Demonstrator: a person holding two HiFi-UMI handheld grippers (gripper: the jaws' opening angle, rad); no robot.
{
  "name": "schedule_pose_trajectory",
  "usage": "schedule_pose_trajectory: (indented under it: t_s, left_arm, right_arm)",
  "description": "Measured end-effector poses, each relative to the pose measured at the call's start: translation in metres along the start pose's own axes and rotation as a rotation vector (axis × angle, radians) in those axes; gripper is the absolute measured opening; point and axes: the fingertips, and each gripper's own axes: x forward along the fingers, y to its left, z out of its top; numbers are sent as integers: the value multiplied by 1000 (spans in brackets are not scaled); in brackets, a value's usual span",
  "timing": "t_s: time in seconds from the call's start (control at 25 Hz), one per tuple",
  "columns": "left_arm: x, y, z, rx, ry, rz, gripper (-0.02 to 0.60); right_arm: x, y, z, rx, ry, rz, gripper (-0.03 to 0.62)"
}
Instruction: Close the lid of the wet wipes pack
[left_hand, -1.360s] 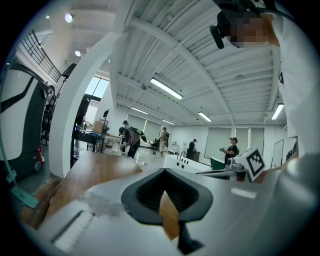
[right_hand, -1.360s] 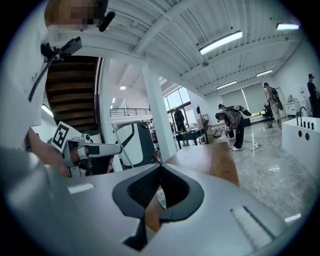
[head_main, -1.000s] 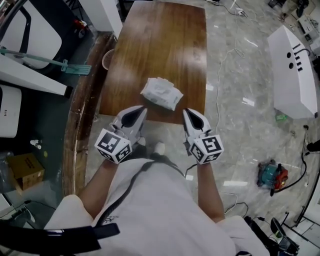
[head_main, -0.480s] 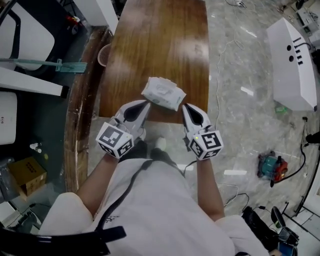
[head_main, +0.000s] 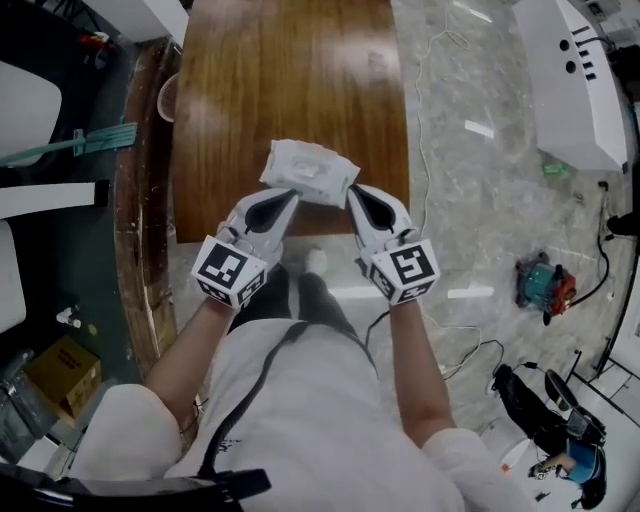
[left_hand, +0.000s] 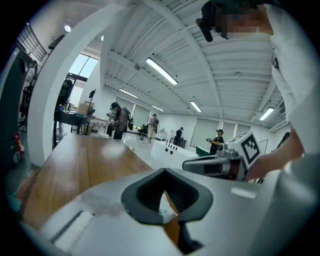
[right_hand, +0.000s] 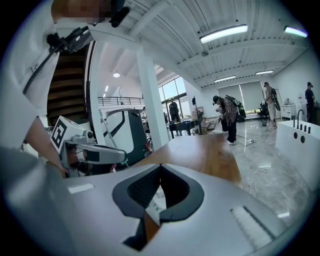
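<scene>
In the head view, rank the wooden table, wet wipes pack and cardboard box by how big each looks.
1. wooden table, largest by far.
2. wet wipes pack and cardboard box look alike; the box sits farther away on the floor, so unranked.

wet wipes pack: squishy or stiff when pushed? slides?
Likely squishy: the wet wipes pack looks crinkled and pillowy. Probably slides, since the wooden table is glossy. Lies flat, so tipping seems unlikely.

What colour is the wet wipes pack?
The soft plastic wet wipes pack is white; head view shows it best.
</scene>
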Motion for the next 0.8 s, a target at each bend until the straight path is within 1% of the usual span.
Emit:
schedule_pose_trajectory:
  t_s: [0.16,0.4,0.52,0.68,0.8]
  left_arm:
    - [18,8,-17,-1,22,-8,3]
    - [33,28,-36,-43,31,34,2]
    - [36,34,-44,-45,33,42,2]
    - [40,39,-55,-30,48,33,3]
    - [39,39,-62,-43,60,24,3]
  right_arm:
    - [8,-11,-16,16,23,-19,9]
    - [24,-21,-28,21,16,-27,9]
    - [34,-23,-35,25,17,-22,9]
    - [45,-25,-42,28,13,-16,9]
    - [52,-27,-45,19,20,-14,11]
